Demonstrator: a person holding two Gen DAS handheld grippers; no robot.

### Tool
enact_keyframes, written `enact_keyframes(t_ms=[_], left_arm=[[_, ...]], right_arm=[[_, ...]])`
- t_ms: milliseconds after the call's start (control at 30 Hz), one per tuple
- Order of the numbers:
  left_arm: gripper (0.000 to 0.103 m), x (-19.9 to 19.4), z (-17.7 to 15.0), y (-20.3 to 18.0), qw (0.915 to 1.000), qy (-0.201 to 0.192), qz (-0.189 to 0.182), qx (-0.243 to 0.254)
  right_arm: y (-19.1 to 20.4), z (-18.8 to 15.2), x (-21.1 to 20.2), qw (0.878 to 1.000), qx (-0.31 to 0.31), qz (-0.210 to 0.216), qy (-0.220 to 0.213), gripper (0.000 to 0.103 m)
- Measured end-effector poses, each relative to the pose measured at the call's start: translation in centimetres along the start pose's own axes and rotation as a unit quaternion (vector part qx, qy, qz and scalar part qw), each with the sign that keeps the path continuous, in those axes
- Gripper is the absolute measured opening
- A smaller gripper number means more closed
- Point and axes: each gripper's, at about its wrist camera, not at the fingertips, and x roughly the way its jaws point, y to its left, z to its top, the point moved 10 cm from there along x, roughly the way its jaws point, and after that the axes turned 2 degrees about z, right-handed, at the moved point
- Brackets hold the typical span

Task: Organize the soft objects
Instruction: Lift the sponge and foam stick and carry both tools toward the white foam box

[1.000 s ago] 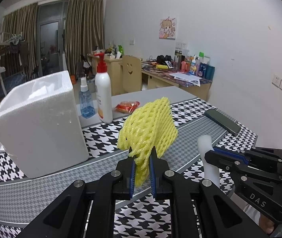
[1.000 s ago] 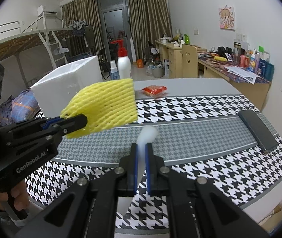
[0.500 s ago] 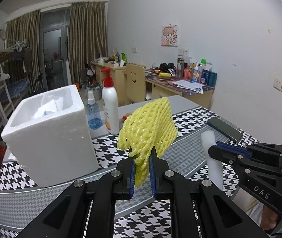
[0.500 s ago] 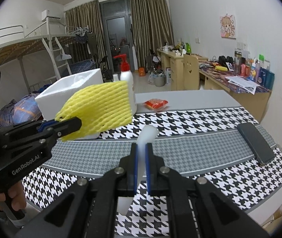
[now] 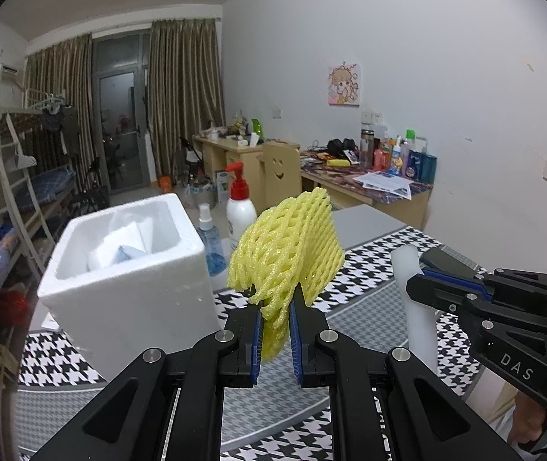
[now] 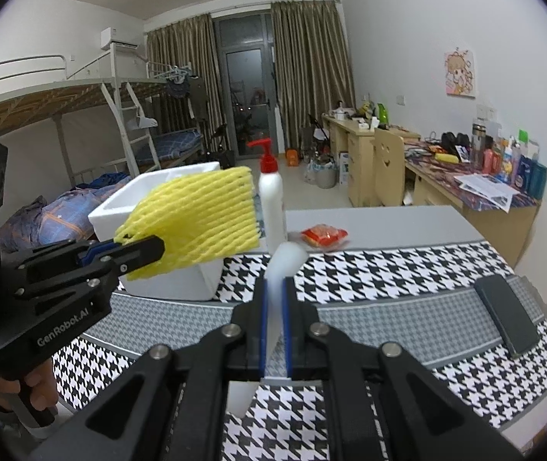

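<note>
Currently: my left gripper (image 5: 275, 330) pinches a light, squashy yellow foam net sleeve (image 5: 286, 253) by its lower edge, beside the white styrofoam box (image 5: 131, 288); my right gripper (image 6: 274, 330) clamps a soft white foam strip (image 6: 283, 269).

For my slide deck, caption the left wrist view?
Left gripper holds yellow foam net beside the white foam box.
</note>
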Motion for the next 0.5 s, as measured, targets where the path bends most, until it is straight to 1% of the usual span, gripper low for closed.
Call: enact_keyframes(t_ms=[500], left_arm=[[0.013, -0.7, 2.3, 3.9, 0.9988, -0.021, 0.042, -0.016]], right_arm=[[2.2, 3.0, 1.5, 0.999, -0.022, 0.029, -0.012, 0.009]])
